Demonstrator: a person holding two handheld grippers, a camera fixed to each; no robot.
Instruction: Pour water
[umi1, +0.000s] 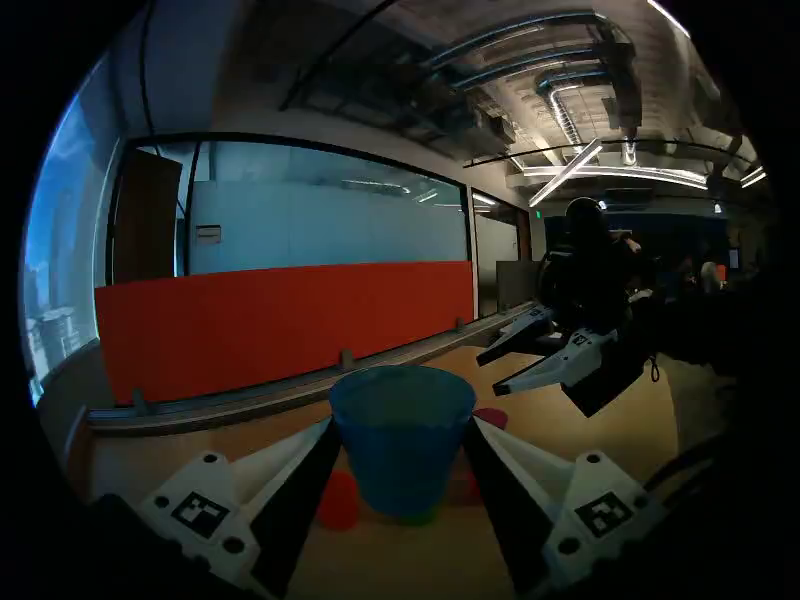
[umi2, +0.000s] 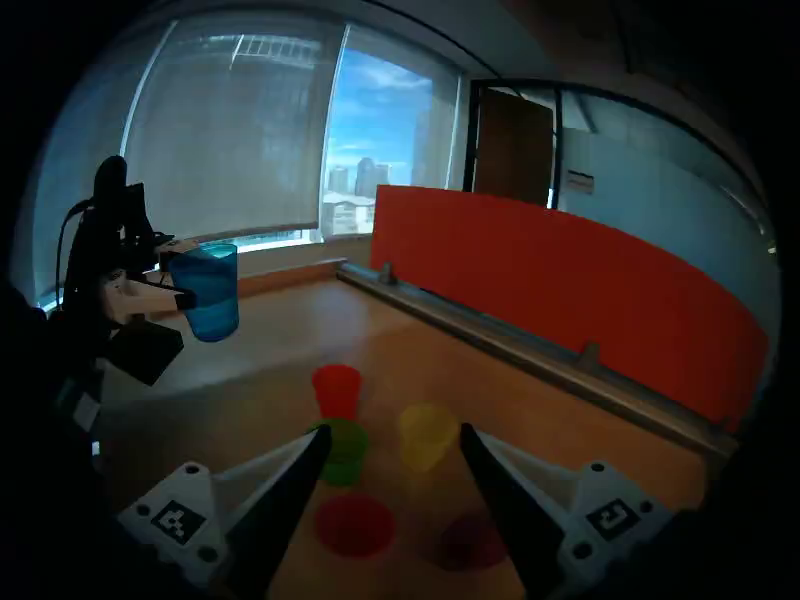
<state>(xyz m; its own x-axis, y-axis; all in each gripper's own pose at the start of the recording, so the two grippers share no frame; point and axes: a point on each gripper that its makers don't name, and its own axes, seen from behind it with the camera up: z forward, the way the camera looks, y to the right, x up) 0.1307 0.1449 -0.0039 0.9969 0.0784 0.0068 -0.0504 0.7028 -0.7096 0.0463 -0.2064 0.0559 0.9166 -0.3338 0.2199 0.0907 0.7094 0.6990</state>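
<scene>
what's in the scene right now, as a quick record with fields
left gripper: shut on blue cup, held clear above the table
right gripper: open, empty, facing the cups on the table
on table: red cup, green cup, yellow cup, near red cup, dark cup
water: cannot tell
behind table: orange divider

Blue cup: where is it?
The left gripper holds the blue cup between its fingers, above the table; left side of the right gripper view.
</scene>
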